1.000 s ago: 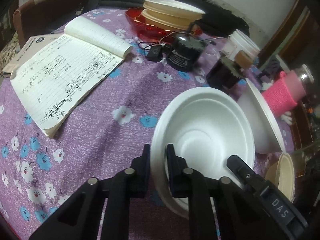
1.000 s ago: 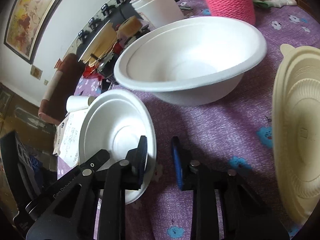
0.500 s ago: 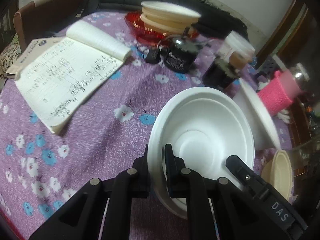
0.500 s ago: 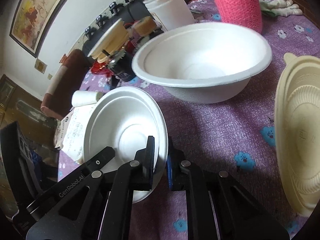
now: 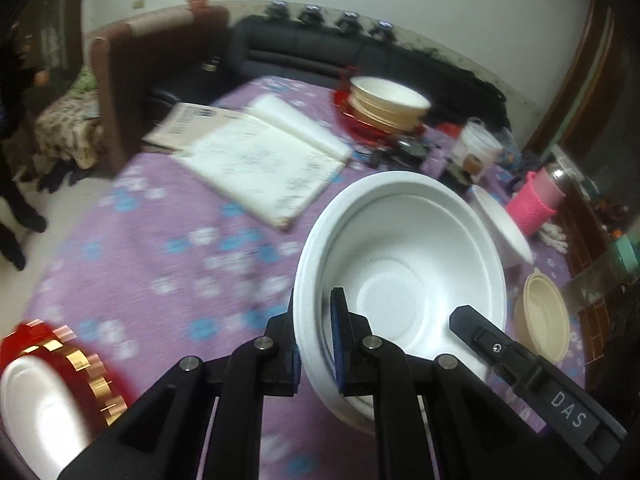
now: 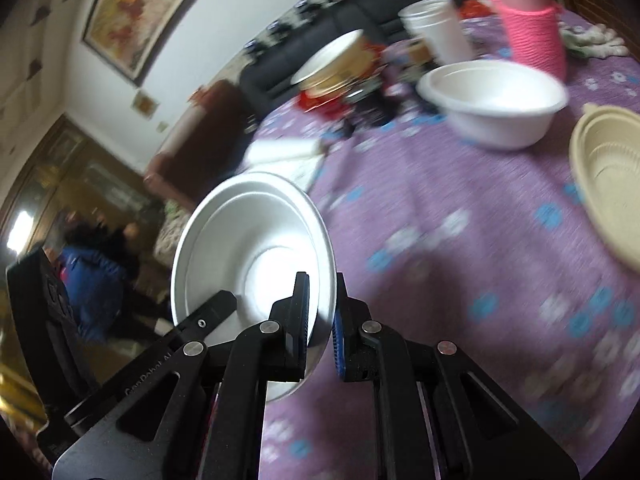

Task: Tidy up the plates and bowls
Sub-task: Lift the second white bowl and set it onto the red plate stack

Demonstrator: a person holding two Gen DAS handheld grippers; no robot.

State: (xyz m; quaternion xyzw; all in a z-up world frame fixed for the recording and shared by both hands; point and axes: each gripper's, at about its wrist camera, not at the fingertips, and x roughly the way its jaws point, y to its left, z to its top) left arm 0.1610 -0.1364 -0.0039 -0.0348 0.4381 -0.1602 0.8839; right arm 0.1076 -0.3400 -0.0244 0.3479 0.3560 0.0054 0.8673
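Surface (image 5: 168,264) w/ purple flowered cloth fills both views. Open notebook (image 5: 260,160) lies far left. Far centre, stack of beige bowls (image 5: 386,106) on a red tray. White bowl (image 5: 400,264) is up off the cloth, near centre, tilted, held from both sides: left gripper (image 5: 316,344) jaws clamped on its left rim, right gripper (image 6: 322,320) jaws clamped on the opposite rim. Second white bowl (image 6: 496,100) sits far right, pink knit-covered flask (image 6: 532,28) just behind it. Beige ribbed bowl (image 6: 612,184) near right edge. Gold-and-red plate (image 5: 44,392) near left corner.
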